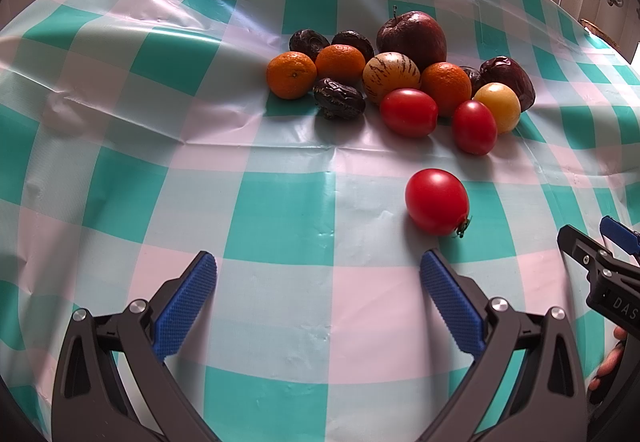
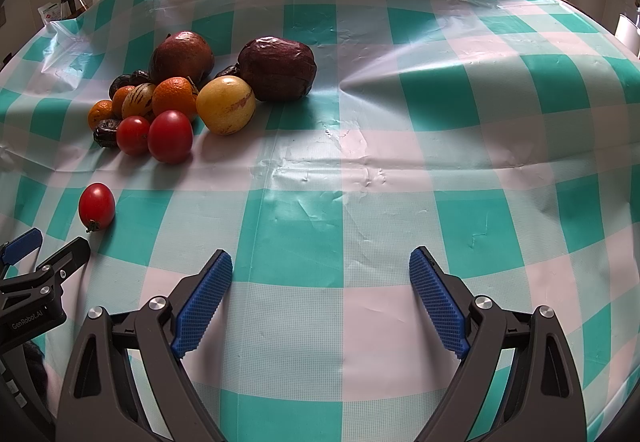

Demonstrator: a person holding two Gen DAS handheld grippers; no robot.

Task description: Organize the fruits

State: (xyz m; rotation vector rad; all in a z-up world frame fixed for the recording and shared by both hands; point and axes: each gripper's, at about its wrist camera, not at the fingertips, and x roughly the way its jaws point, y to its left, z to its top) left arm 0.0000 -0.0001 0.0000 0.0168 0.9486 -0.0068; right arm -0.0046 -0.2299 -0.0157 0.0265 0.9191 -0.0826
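A lone tomato (image 1: 437, 201) sits apart from the fruit pile (image 1: 400, 78) mid-tablecloth (image 2: 440, 122), bare cloth before both spread-fingered, empty grippers, left gripper (image 1: 318, 294) and right gripper (image 2: 320, 294); only the right view shows the cloth's wide free side.

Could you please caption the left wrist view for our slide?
Open left gripper faces a lone red tomato before the mixed fruit pile on a teal-checked tablecloth.

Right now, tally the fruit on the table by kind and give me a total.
Red tomatoes: 3
Oranges: 3
Yellow striped melons: 2
Large dark red fruits, the apple among them: 2
Small dark wrinkled fruits: 4, one half hidden
Total: 14
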